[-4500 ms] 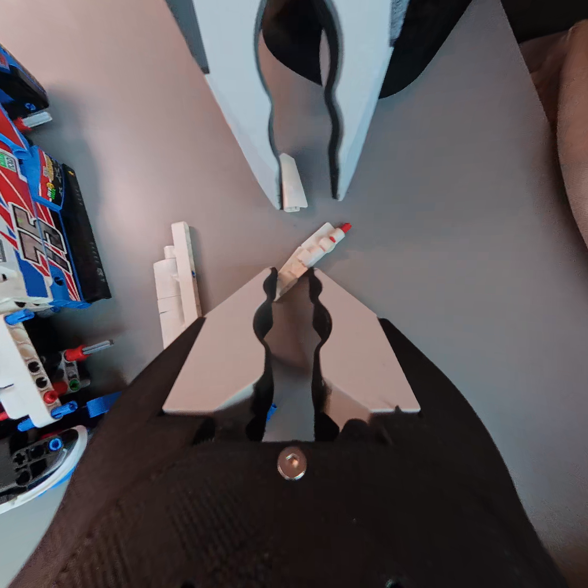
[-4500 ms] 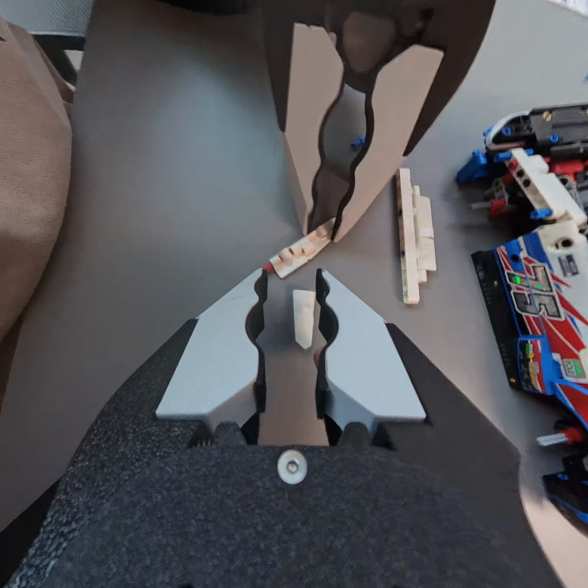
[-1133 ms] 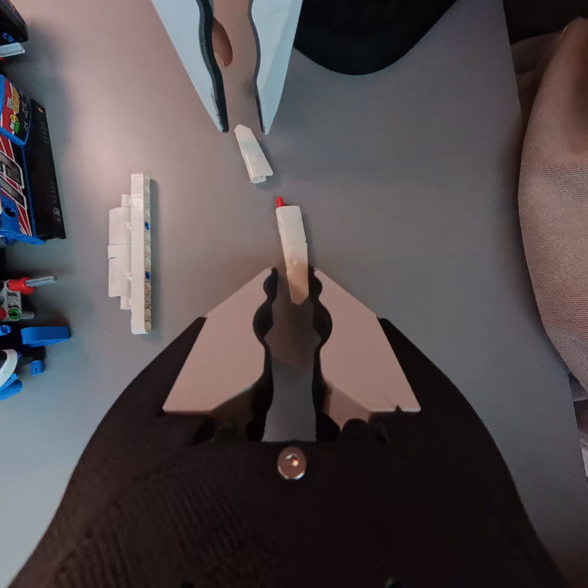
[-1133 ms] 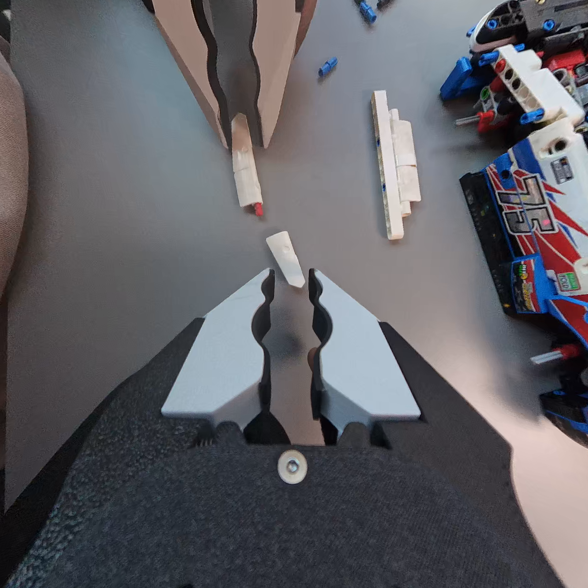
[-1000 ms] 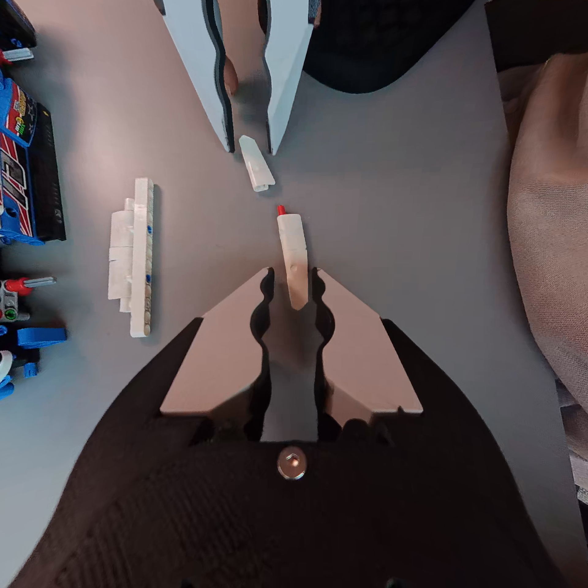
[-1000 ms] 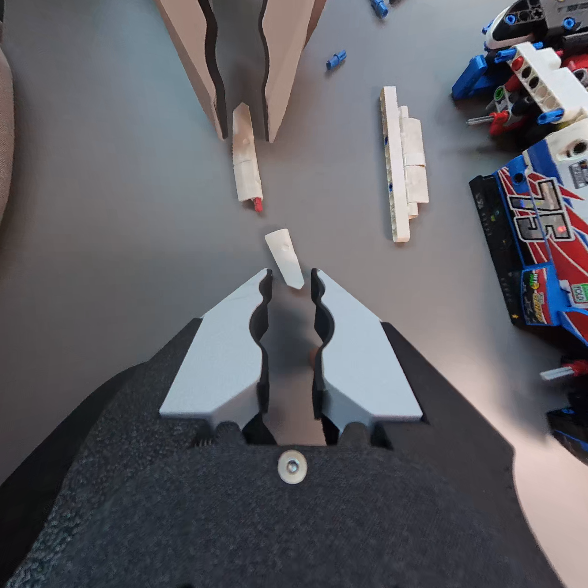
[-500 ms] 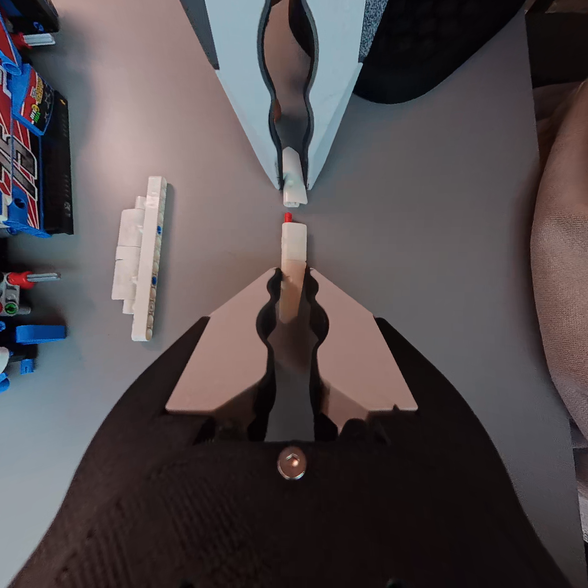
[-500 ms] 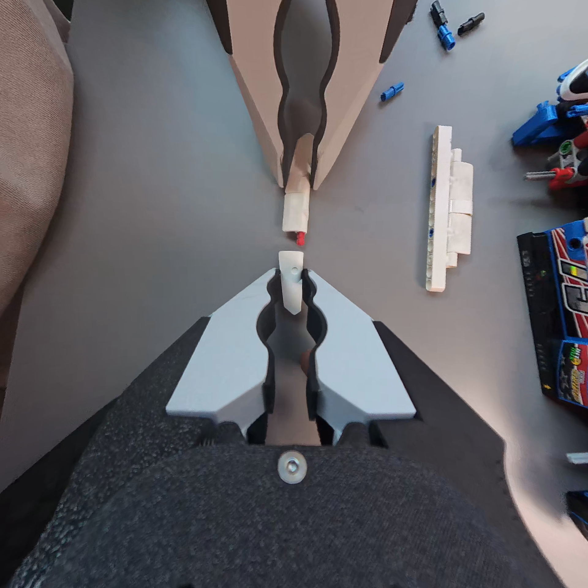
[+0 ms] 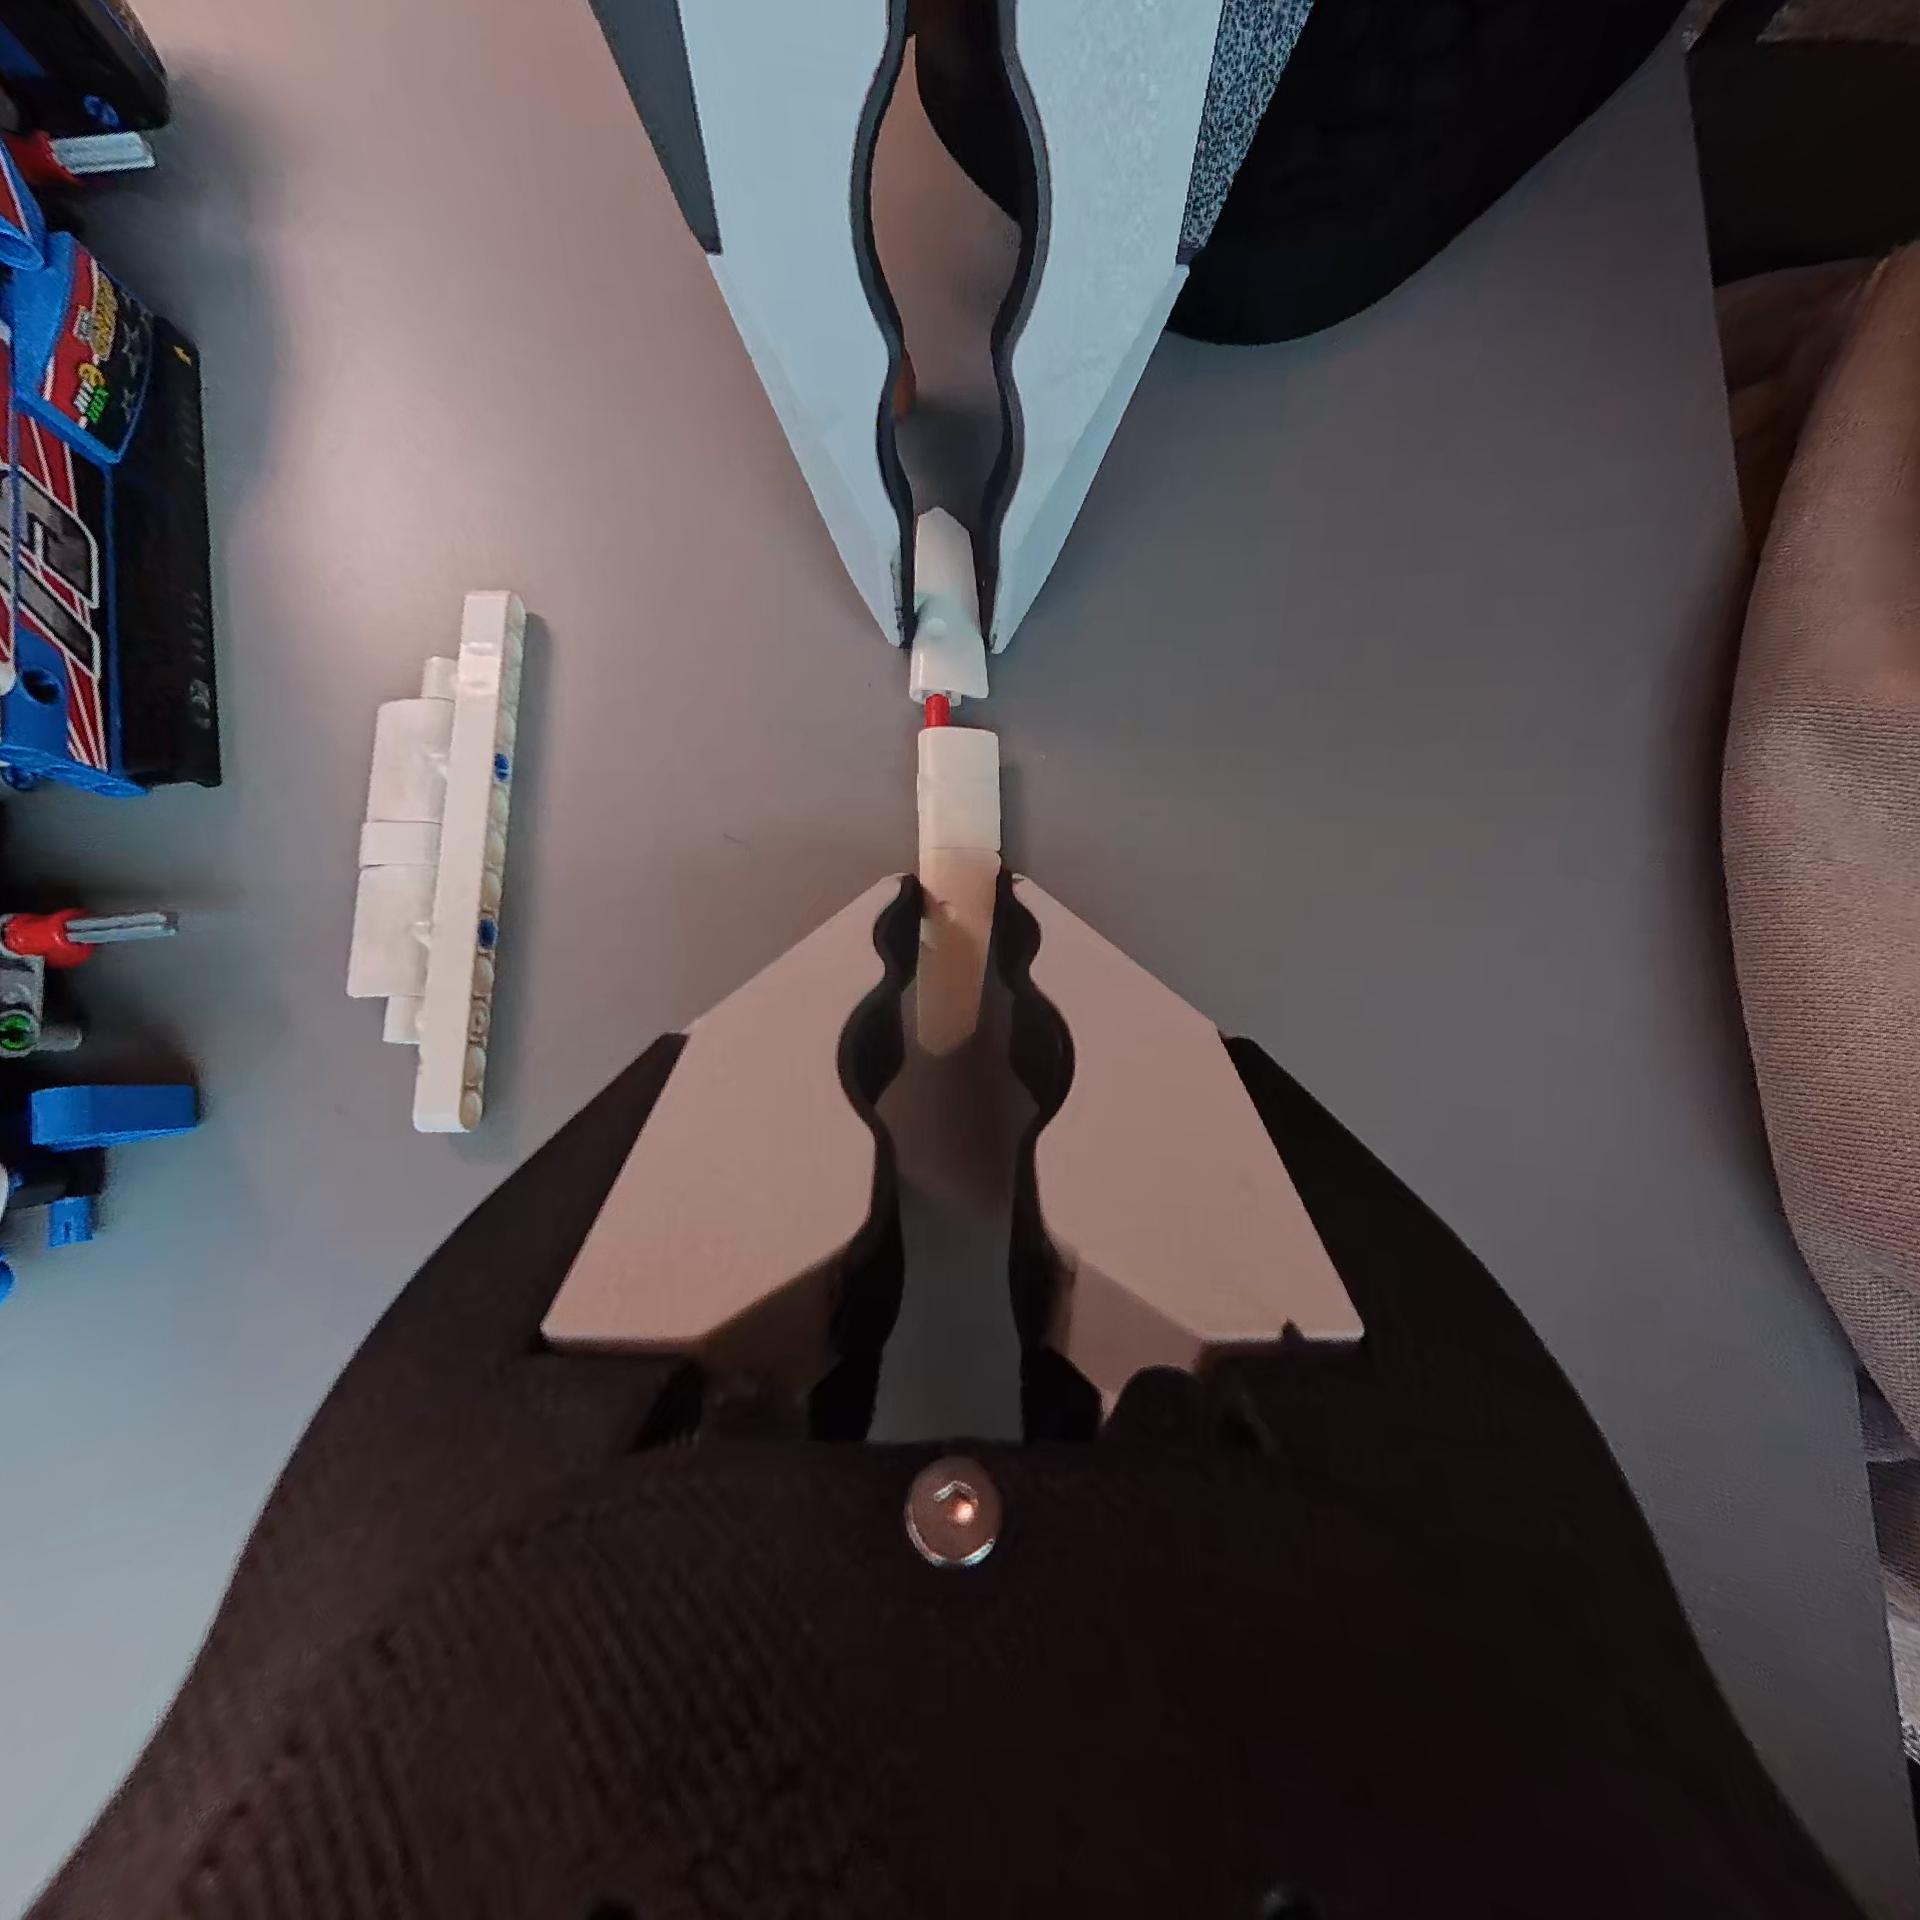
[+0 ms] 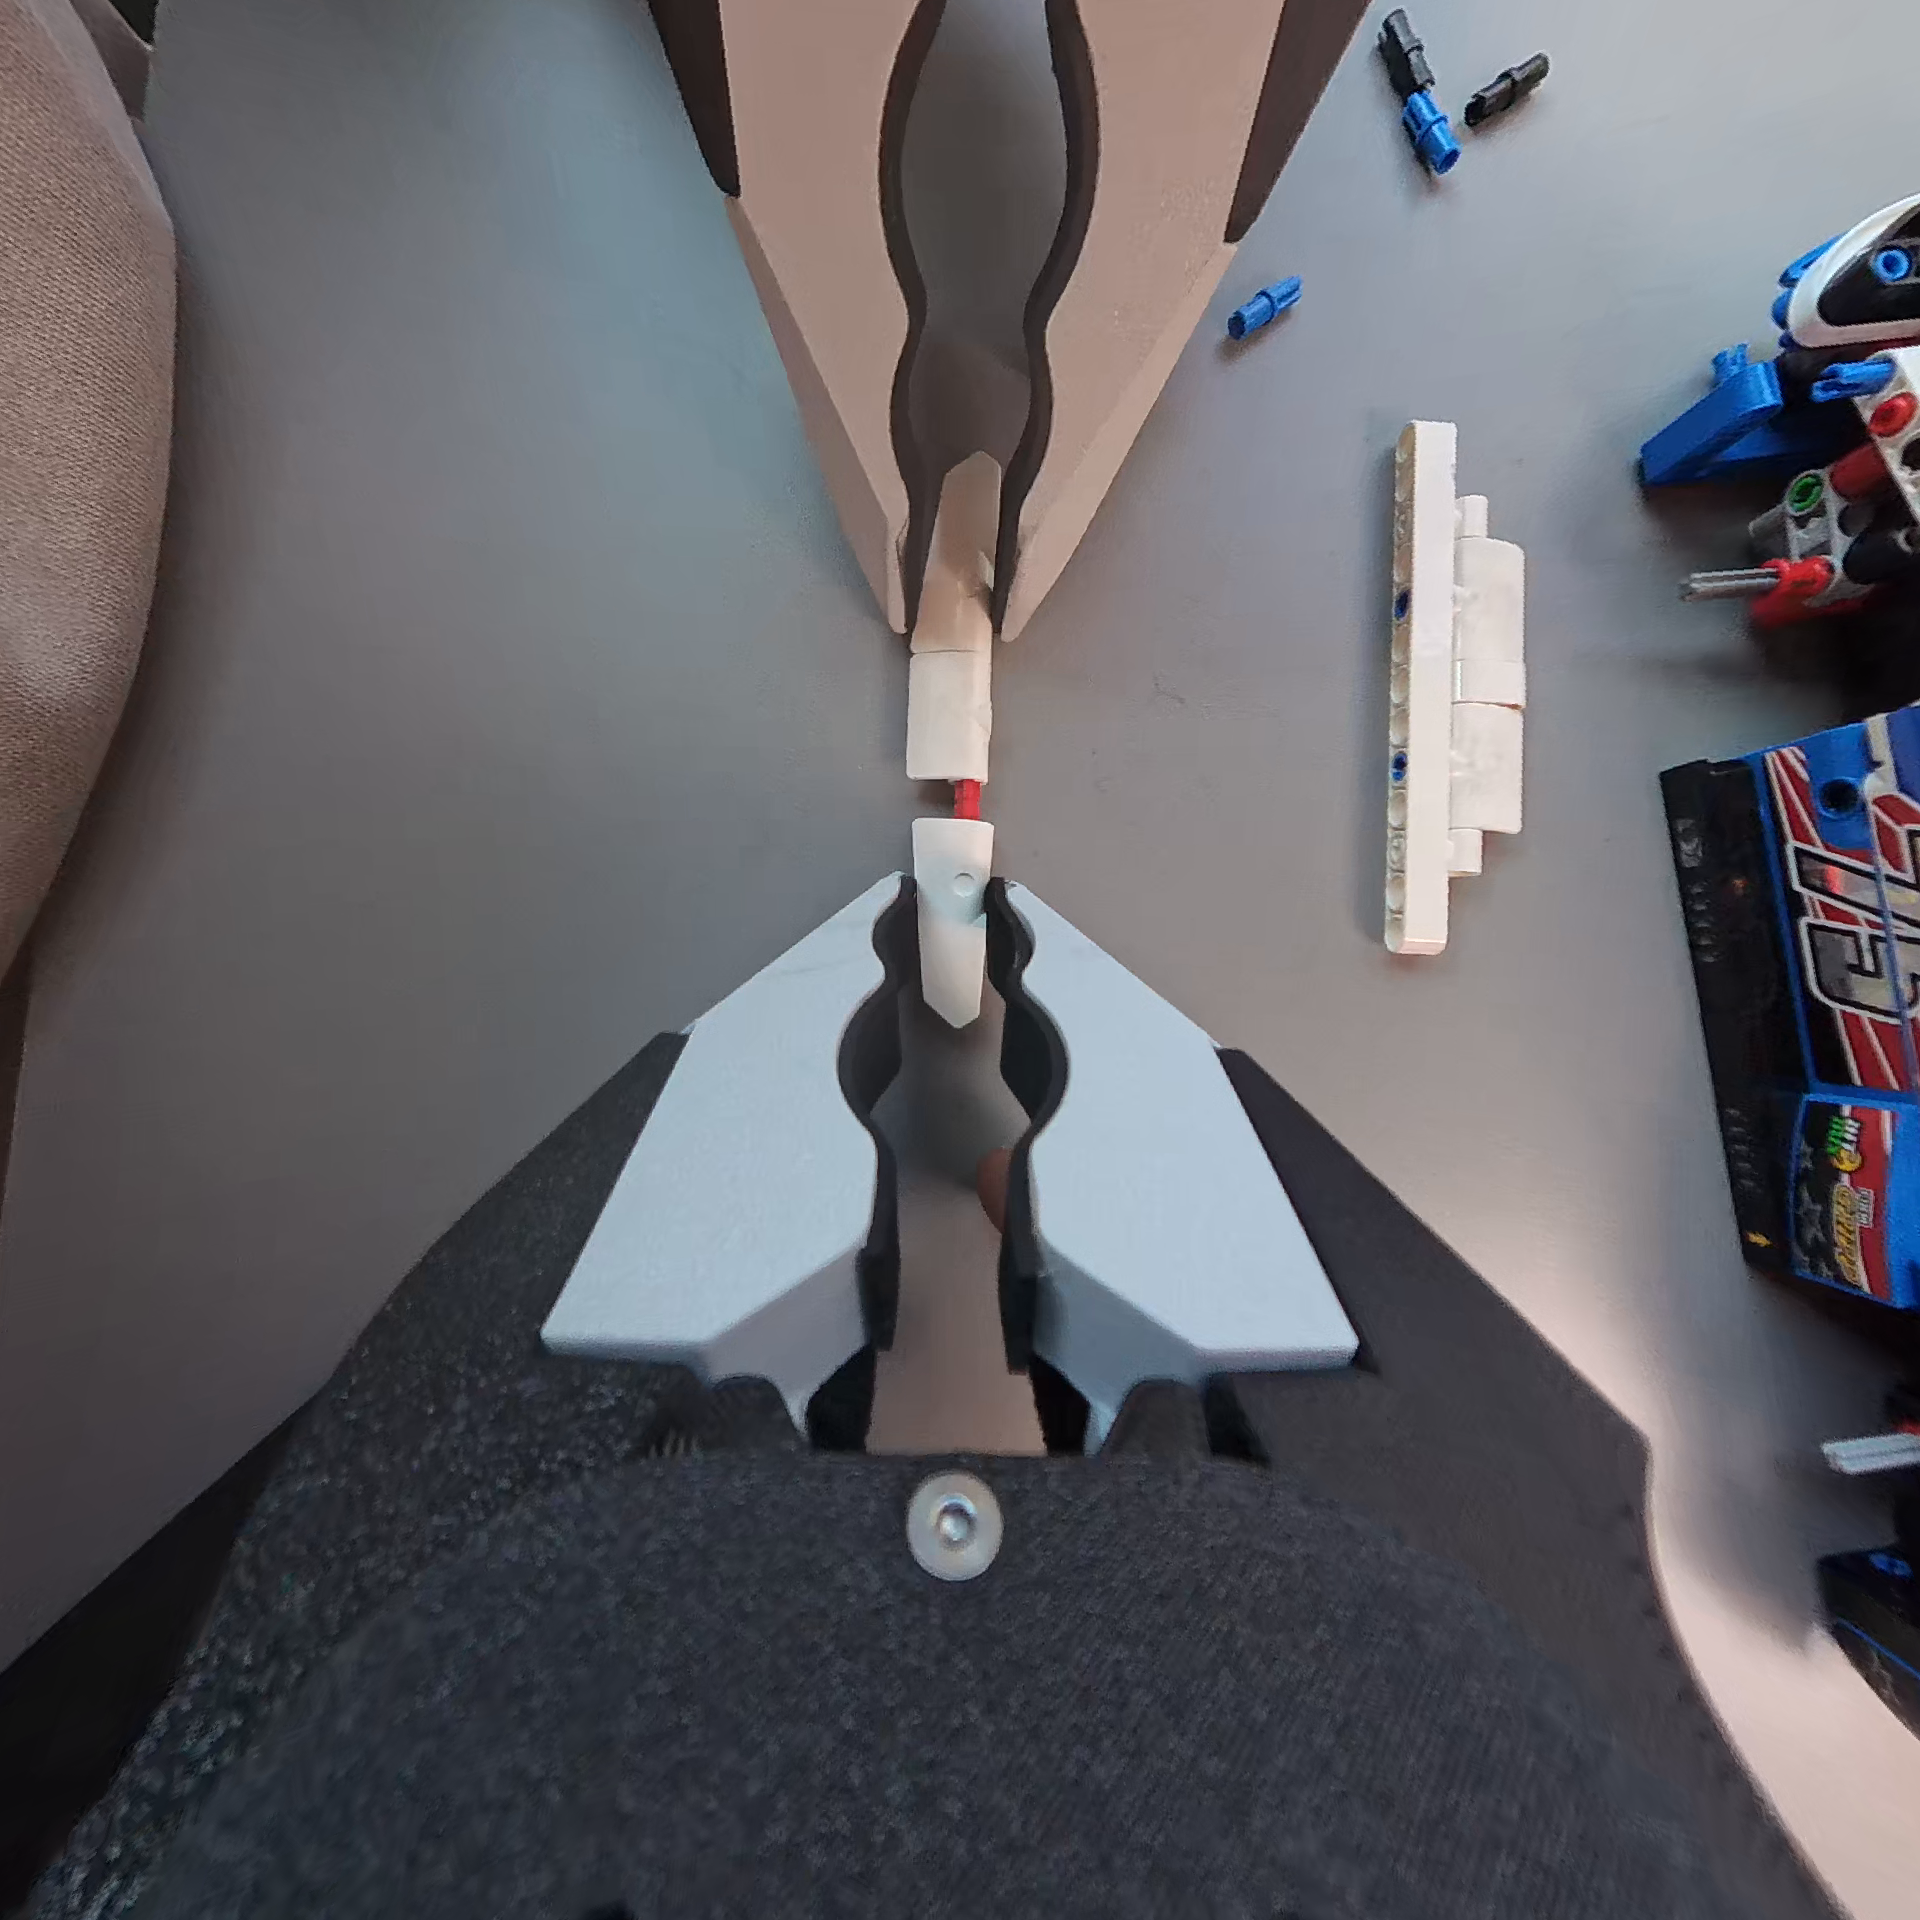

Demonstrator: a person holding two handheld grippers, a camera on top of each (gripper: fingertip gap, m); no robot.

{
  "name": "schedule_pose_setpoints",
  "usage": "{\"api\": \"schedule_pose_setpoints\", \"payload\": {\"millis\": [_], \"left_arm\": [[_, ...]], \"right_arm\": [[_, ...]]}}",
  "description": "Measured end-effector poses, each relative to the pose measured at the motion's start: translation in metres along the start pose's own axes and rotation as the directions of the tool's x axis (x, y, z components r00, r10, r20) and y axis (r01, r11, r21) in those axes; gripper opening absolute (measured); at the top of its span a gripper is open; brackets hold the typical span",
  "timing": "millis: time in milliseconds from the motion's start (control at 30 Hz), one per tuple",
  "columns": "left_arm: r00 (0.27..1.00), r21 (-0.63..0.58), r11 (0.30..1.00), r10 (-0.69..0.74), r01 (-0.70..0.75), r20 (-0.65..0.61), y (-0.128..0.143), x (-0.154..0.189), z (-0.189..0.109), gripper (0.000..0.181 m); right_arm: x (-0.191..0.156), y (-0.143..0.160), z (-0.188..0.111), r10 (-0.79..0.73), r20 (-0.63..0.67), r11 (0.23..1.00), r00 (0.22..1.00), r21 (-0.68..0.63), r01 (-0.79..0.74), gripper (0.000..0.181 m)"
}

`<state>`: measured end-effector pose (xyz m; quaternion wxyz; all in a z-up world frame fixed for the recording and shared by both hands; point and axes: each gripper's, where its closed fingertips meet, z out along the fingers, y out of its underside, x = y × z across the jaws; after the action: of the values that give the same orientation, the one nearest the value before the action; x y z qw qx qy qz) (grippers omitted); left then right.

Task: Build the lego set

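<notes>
Left wrist view: the left gripper (image 9: 956, 883) is seen clamped on a white stub (image 9: 954, 831) that ends in a red pin (image 9: 936, 710). Opposite it, the right gripper (image 9: 943, 639) is closed on a short white cap (image 9: 943, 623). The pin tip is at the cap's open end; whether it has entered cannot be told. Both pieces are held in one line above the grey table (image 9: 1351, 727).

Right wrist view: the same pairing is seen mirrored, with the right gripper (image 10: 951, 883) shut on the cap (image 10: 951, 914) and the left gripper (image 10: 951, 623) on the stub (image 10: 948, 717). The pin (image 10: 967, 798) is seen here as a short red length exposed between stub and cap.

A white beam (image 9: 447, 862) with plates stacked on one side is shown lying flat on the table in both views, well apart from the grippers. The car body (image 9: 73, 520), blue and red with stickers, is cut by the left edge of the left view; in the right view it (image 10: 1818, 987) lies at the table's right side.

Only in the right view: loose blue and black pins (image 10: 1429, 94) near the table's far right corner, one blue pin (image 10: 1262, 309) closer in, and a chassis section (image 10: 1829, 457) beyond the car body.

Only in the left view: a grey axle with a red end (image 9: 94, 928) at the left edge.

Tan fabric (image 10: 73, 520) is noted at the table's other side in both views.
</notes>
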<state>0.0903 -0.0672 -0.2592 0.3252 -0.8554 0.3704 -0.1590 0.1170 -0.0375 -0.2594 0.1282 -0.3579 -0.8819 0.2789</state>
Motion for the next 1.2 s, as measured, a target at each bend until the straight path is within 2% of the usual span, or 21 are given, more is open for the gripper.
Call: {"api": "schedule_pose_setpoints", "payload": {"millis": [467, 900, 1200], "left_arm": [[0.998, 0.005, 0.998, 0.065, -0.065, -0.013, -0.0010, 0.0003, 0.0004, 0.012], [0.978, 0.030, 0.983, 0.183, -0.181, -0.099, -0.0029, 0.0023, 0.0015, 0.012], [0.977, 0.030, 0.982, 0.190, -0.188, -0.098, -0.0041, 0.0041, 0.0024, 0.012]], "right_arm": [[-0.0004, -0.0026, 0.0015, -0.011, -0.011, 1.000, 1.000, 0.023, 0.012, 0.010], [-0.0042, -0.0082, 0.0046, -0.133, 0.055, 0.990, 0.990, 0.051, 0.130, 0.009], [-0.0040, -0.0077, 0.0047, -0.123, 0.067, 0.992, 0.990, 0.007, 0.123, 0.010]]}}
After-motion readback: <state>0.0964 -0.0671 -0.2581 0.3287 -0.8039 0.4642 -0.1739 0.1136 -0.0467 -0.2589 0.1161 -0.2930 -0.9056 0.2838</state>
